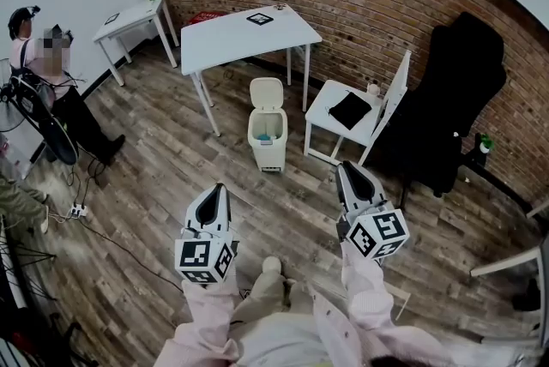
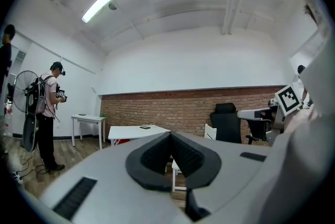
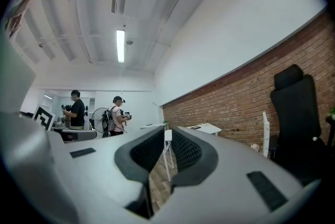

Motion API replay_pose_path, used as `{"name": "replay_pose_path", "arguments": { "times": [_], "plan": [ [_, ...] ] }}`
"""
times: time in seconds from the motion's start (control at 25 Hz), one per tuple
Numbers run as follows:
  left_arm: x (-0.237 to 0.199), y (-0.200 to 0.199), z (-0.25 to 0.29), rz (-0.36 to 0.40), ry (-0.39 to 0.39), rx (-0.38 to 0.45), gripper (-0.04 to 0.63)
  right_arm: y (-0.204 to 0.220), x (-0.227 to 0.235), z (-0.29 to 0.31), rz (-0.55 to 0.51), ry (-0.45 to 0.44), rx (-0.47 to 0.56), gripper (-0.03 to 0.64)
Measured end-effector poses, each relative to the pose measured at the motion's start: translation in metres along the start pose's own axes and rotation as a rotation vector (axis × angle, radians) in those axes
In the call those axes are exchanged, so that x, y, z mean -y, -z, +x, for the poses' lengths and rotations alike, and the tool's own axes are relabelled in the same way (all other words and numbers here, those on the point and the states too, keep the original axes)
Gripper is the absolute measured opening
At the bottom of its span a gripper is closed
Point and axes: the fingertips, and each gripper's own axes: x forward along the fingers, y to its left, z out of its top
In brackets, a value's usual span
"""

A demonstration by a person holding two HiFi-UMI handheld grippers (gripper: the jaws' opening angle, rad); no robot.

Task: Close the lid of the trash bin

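A cream trash bin (image 1: 267,141) stands on the wood floor between the big white table and a white chair. Its lid (image 1: 267,92) is raised upright at the back, and something blue lies inside. Both grippers are held well short of the bin, pointing toward it. My left gripper (image 1: 219,190) (image 2: 170,136) is shut with its tips together and nothing in it. My right gripper (image 1: 347,169) (image 3: 168,136) shows a narrow slit between its pads, and nothing is held there. The bin does not show in either gripper view.
A large white table (image 1: 244,35) stands behind the bin and a smaller one (image 1: 129,18) is at the far left. The white chair (image 1: 343,118) carries a black item (image 1: 350,110). A black office chair (image 1: 455,99) is at right. A person (image 1: 43,91) stands at left by cables (image 1: 77,209).
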Motion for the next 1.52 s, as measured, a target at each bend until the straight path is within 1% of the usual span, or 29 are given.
{"name": "replay_pose_path", "arguments": {
  "times": [0.24,0.44,0.52,0.68,0.84,0.96,1.24,1.52],
  "plan": [
    [0.001,0.004,0.008,0.002,0.005,-0.007,-0.006,0.01,0.007,0.005,0.013,0.007,-0.017,0.084],
    [-0.002,0.007,0.025,-0.008,0.01,-0.016,-0.006,0.013,0.018,0.016,0.02,0.022,-0.027,0.103],
    [-0.006,0.011,0.033,-0.018,0.01,-0.021,-0.006,0.017,0.023,0.023,0.026,0.026,-0.037,0.128],
    [-0.017,0.016,0.055,-0.023,0.013,-0.033,-0.006,0.025,0.03,0.044,0.035,0.032,-0.052,0.149],
    [-0.033,0.022,0.087,-0.036,0.017,-0.051,-0.006,0.035,0.042,0.077,0.049,0.038,-0.073,0.168],
    [-0.048,0.027,0.116,-0.047,0.021,-0.057,-0.006,0.044,0.052,0.108,0.068,0.037,-0.085,0.198],
    [-0.087,0.028,0.183,-0.056,0.03,-0.062,-0.006,0.053,0.071,0.182,0.053,0.047,-0.1,0.199],
    [-0.119,0.033,0.234,-0.075,0.043,-0.085,-0.006,0.062,0.084,0.233,0.062,0.076,-0.118,0.21]
  ]
}}
